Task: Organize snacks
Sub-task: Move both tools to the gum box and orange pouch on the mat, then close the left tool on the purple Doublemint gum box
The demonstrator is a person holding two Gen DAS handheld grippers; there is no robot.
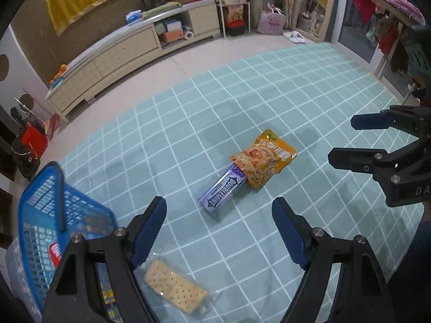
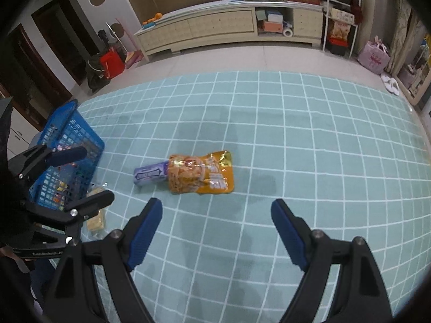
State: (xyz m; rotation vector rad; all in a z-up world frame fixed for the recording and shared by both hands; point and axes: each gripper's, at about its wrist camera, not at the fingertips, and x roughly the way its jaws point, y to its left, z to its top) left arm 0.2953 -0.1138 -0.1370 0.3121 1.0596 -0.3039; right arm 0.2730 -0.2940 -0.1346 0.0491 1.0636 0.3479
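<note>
Crackers [image 1: 175, 285] in clear wrap lie nearest, just under the left gripper [image 1: 218, 231], beside the blue basket [image 1: 40, 202]. Both grippers stand wide open, holding nothing; the right gripper [image 2: 216, 231] hovers over bare rug [image 2: 296, 140], a teal grid laid on pale tile, with a long cream cabinet [image 2: 223, 27] along the far wall. Mid-rug, the gum pack [image 1: 222, 191] lies flat, its far end tucked under the orange pouch [image 1: 265, 156], its near end pointing toward the basket. Only the left view shows the crackers plainly; the right view has them half hidden behind the left gripper.
</note>
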